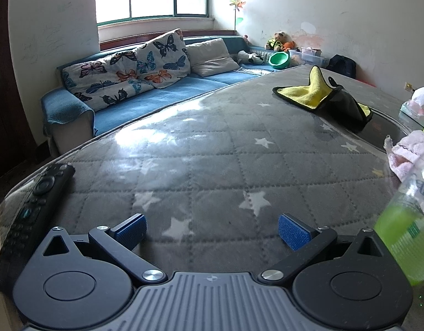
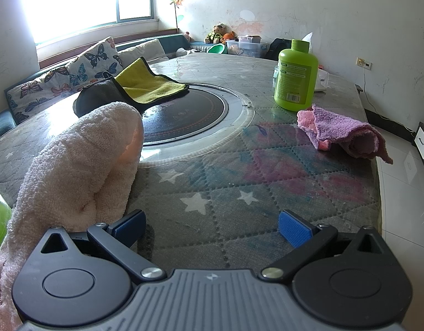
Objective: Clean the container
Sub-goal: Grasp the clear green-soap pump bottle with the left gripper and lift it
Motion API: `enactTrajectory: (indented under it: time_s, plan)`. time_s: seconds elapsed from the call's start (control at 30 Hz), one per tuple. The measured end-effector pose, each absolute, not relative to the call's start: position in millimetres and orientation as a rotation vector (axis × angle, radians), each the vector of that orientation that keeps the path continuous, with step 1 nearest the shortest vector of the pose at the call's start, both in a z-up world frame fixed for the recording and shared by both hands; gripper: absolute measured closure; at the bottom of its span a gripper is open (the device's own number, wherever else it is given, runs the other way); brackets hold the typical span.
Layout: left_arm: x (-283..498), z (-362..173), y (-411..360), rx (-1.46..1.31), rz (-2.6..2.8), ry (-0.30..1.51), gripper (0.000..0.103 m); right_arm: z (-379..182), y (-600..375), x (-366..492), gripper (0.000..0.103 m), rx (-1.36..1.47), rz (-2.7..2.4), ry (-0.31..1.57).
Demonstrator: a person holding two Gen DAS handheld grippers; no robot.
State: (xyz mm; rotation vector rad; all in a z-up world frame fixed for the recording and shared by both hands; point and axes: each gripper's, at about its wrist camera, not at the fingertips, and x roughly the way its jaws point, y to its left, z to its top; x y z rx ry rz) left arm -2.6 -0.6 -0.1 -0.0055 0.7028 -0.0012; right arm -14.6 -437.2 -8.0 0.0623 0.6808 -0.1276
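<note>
Containers number two here: a clear bottle of green liquid (image 1: 402, 229) stands upright at the lower right of the left view, just beside the left tool (image 1: 212, 230). An opaque lime-green plastic bottle (image 2: 294, 75) stands upright at the upper right of the right view, well apart from the right tool (image 2: 212, 229). Both tools gape empty over the grey star-quilted tabletop (image 2: 212, 190), and a pale pink towel (image 2: 74, 165) lies at the right view's left.

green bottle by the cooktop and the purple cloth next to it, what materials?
Green bottle: likely opaque plastic, smooth with a slight sheen, moulded screw cap, printed label. Purple cloth: looks like terry or microfibre, with a fuzzy looped pile and soft crumpled folds.
</note>
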Motion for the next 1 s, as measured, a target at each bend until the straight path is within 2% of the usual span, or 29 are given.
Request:
enactTrajectory:
  time_s: [0.23,0.43,1.0]
  plan:
    - [-35,-1,-8,-0.002,0.008,0.628,0.0,-8,-436,-15,0.0,0.06,-0.129,0.682]
    - [-43,2,-34,0.007,0.039,0.677,0.0,-9,-435,-14,0.0,0.06,-0.129,0.682]
    - [-50,3,-43,-0.009,0.089,0.688,0.0,-4,-441,-27,0.0,0.084,-0.161,0.703]
